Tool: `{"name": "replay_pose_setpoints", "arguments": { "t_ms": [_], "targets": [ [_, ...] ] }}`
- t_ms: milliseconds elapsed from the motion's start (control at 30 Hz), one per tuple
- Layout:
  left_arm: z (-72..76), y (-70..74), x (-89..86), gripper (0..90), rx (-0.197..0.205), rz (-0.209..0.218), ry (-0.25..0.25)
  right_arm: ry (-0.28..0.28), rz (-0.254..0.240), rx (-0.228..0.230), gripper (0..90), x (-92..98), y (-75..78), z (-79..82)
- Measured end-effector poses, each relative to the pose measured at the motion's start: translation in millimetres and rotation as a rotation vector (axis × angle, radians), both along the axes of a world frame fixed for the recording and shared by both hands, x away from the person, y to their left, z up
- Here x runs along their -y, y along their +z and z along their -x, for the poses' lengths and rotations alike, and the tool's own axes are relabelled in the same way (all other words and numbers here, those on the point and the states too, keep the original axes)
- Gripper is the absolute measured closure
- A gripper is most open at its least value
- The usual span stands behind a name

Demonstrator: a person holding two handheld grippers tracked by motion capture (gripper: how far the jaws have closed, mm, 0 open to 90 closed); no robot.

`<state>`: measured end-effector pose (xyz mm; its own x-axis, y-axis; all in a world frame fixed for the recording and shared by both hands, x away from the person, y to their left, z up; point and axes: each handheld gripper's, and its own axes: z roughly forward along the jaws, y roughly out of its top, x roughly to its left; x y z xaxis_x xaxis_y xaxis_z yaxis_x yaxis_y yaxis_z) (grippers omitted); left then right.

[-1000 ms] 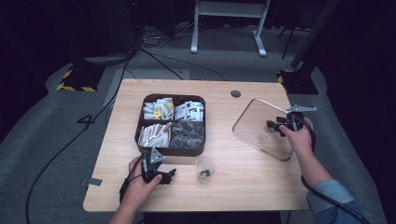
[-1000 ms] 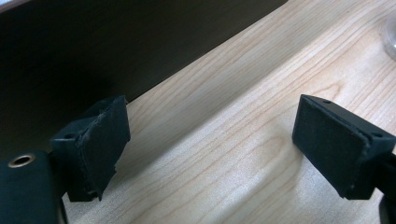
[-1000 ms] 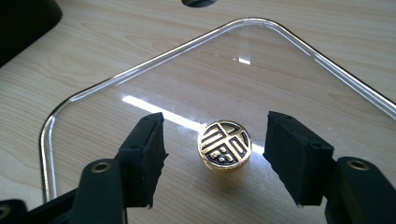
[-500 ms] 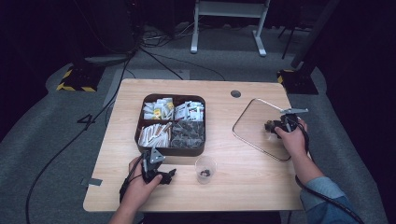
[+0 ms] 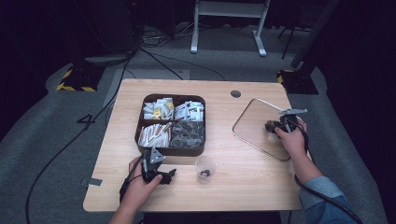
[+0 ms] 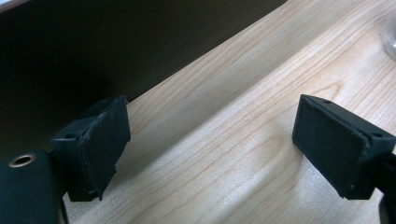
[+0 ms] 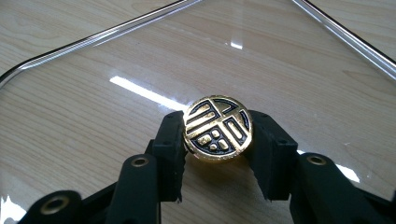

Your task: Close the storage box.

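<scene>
Between black tongs (image 7: 218, 161) — round gold knob (image 7: 218, 129).

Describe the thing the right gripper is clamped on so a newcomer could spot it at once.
Start at the wooden table and find the clear glass lid with a metal rim lying flat at its right side, beside the dark compartment box. At the lid's centre sits a round knob, pinched between the right gripper. It is the one gold disc with a black geometric emblem; everything around it is transparent glass.
</scene>
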<state>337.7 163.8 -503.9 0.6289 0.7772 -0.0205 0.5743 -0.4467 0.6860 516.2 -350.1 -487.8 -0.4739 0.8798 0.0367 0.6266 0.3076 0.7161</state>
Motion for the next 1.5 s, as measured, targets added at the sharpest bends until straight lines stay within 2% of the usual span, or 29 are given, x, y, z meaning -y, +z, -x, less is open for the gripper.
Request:
{"name": "replay_pose_setpoints", "arguments": {
  "t_ms": [167,333,600,800,967,1133,1233,1500],
  "targets": [
    [0.0,0.1,-0.1,11.8,-0.002,0.000,-0.001,0.008,-0.010,0.001,59.1,0.1,1.7,0.5],
    [0.0,0.1,-0.1,11.8,-0.001,0.000,-0.001,0.019,-0.039,0.028,59.1,1.0,9.1,2.2],
    [-0.1,0.1,-0.1,11.8,-0.001,0.000,-0.002,0.042,-0.054,0.080,59.1,-4.4,34.5,7.0],
    [0.0,0.1,-0.1,11.8,-0.001,0.000,-0.001,0.080,-0.064,0.122,59.1,-11.9,52.9,10.6],
    [0.0,0.1,-0.1,11.8,-0.002,0.000,-0.001,0.098,-0.081,0.138,59.1,-18.8,65.5,13.5],
    [0.0,0.1,-0.1,11.8,-0.001,0.000,-0.001,0.118,-0.064,0.163,59.1,-25.1,75.5,15.6],
    [0.0,0.0,0.0,11.8,-0.001,0.000,0.000,0.117,-0.057,0.169,59.1,-27.8,80.8,17.0],
    [0.1,0.0,0.0,11.8,0.001,-0.001,0.000,0.148,-0.081,0.160,59.1,-38.7,90.4,18.4]
  ]
}}
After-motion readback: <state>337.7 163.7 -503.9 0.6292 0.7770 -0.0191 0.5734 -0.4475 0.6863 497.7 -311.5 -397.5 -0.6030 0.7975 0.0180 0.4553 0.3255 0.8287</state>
